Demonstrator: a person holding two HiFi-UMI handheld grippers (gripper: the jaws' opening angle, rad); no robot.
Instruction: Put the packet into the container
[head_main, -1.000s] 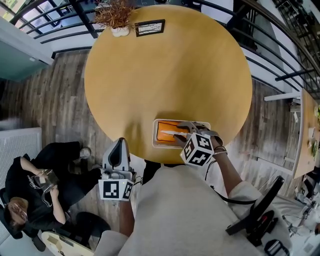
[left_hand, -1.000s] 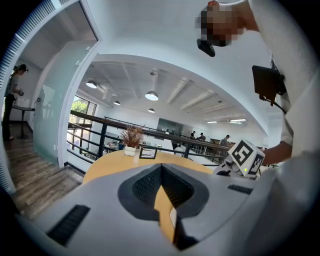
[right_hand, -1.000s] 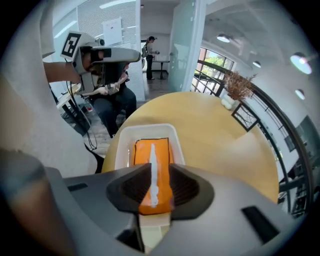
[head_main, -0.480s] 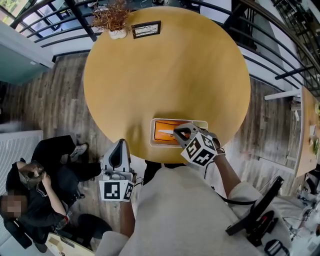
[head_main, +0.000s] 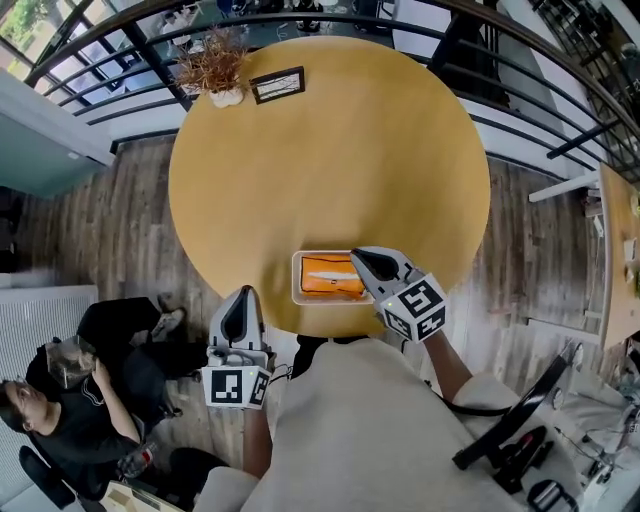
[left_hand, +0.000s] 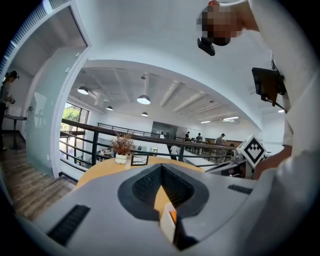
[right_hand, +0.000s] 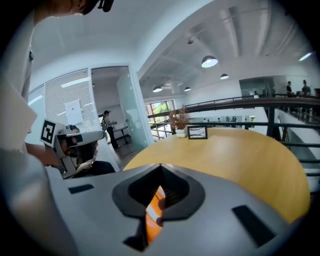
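The packet (head_main: 330, 279) lies in the container (head_main: 297, 281). It is likely light, soft and slick; pinch an end seam. The right tongs (head_main: 360, 257) are closed and empty, and the left tongs (head_main: 243, 296) are closed too.

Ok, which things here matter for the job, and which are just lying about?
Job: orange packet, lying in the white container; right hand-held gripper beside it.
Lying about: dried plant, framed card, seated person; left hand-held gripper, off the table.

Packet (head_main: 330, 278) in container (head_main: 296, 282); container on table (head_main: 330, 150), near edge
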